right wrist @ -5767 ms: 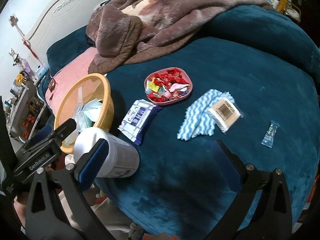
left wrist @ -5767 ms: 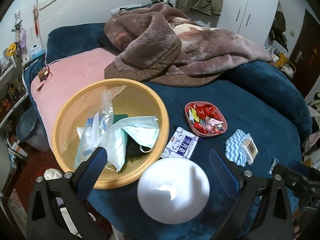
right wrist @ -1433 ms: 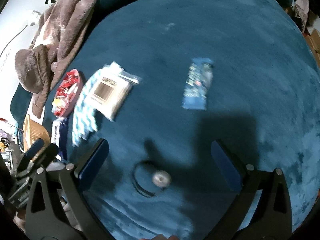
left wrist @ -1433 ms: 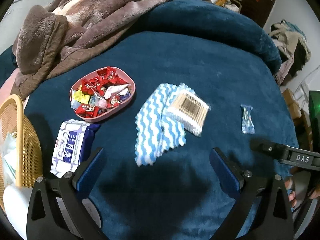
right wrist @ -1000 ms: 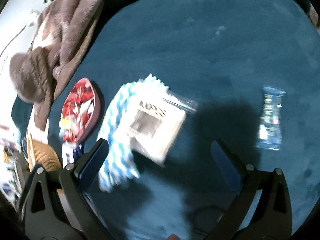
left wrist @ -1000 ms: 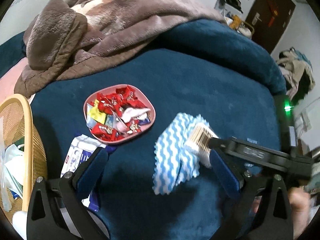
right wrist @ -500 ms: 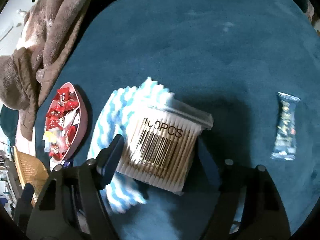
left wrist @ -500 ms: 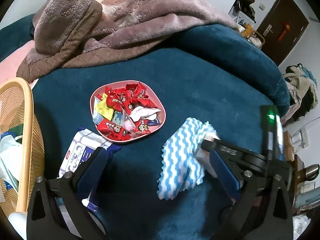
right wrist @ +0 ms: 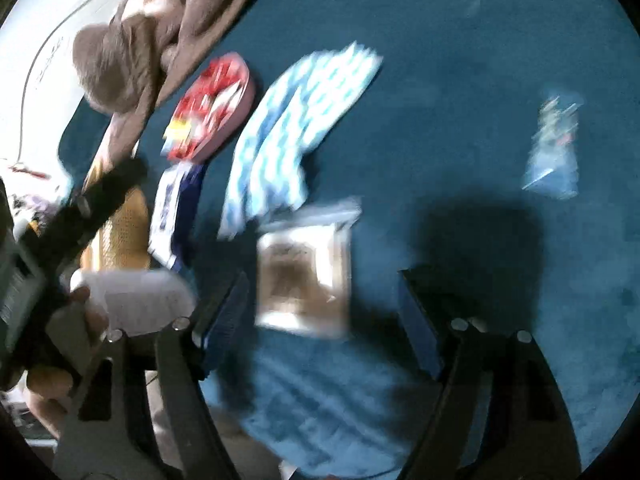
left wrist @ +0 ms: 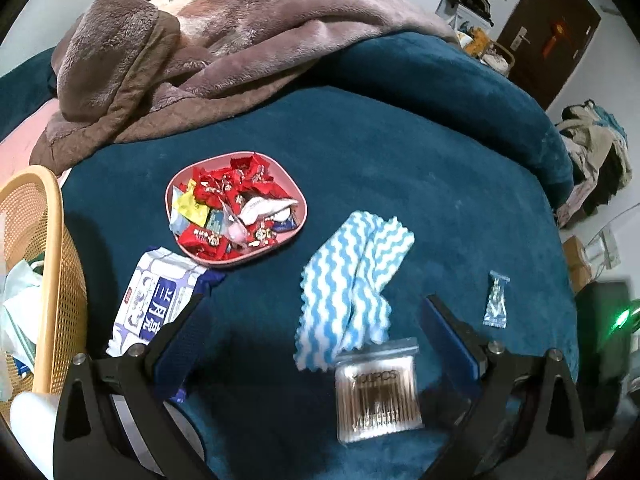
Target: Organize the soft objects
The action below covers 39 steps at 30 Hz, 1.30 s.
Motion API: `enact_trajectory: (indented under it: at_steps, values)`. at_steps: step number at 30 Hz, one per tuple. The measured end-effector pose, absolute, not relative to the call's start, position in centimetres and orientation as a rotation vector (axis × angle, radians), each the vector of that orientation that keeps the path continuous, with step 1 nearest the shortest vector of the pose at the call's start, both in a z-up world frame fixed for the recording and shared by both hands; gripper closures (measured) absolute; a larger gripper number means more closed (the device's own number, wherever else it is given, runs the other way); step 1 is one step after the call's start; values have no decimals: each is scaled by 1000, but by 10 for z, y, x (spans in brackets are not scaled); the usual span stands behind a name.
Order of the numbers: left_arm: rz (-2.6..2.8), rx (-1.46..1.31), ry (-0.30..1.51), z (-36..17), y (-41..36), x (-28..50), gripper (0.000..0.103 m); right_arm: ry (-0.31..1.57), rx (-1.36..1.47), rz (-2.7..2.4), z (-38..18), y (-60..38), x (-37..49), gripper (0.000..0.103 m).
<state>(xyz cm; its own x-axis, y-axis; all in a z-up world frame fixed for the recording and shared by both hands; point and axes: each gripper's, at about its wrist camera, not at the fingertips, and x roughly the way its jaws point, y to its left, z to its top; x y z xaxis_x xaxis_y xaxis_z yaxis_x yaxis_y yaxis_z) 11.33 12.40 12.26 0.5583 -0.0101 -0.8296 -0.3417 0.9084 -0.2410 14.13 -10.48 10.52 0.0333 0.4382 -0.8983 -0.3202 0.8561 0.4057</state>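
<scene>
The left gripper [left wrist: 316,308] is held over the near part of the dark blue bed cover [left wrist: 460,184], tilted downward, with its jaws spread wide and nothing grasped. This wide stance is judged to be a readiness for a flat, soft item.

The bag of cotton swabs [left wrist: 378,394] lies flat on the cover between the left fingers as seen from the wrist. Its top edge touches the near end of the blue-and-white wavy cloth [left wrist: 352,276].

In the blurred right view, the right gripper [right wrist: 322,280] is seen with its jaws apart. The bag is framed between them, but as far as can be told no pad presses on it, so it is taken as released.

A pack of wet wipes [left wrist: 160,300] lies just beside the pink dish of wrapped candies [left wrist: 298,204]. The yellow mesh basket [left wrist: 60,240], where face masks are already kept, stands at the left edge of the bed and is judged to be the collecting place. A small sachet [left wrist: 496,300] lies well apart to the right.

Open cover is left between the cloth and the sachet, and beyond the dish toward the heaped brown blanket [left wrist: 200,48]. The path to the basket is narrowed by the wipes and the dish, and the bed's near edge is close behind the swabs.
</scene>
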Motion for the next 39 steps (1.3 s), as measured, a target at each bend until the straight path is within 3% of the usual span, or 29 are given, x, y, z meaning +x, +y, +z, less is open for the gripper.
enact_trajectory:
  at_steps: [4,11,13,14,16,20,31,39]
  values:
    - [205,-363,984,119,116,107,1,1304,110,403,115,-147,164,27]
    - [169,-299,1038,112,94,107,1,1275,122,152,84,-186,216,31]
    - [162,-306,1045,112,93,107,1,1287,110,137,75,-185,225,41]
    - [159,-314,1049,111,93,107,1,1297,104,139,71,-183,229,54]
    - [151,-327,1055,110,93,107,1,1327,80,120,60,-181,236,71]
    - [149,-335,1072,107,93,106,1,1294,69,171,69,-178,224,80]
    - [134,-287,1223,69,53,111,1,1352,84,315,79,-182,157,79]
    - [144,-270,1320,23,25,121,5,1366,108,311,67,-186,158,76]
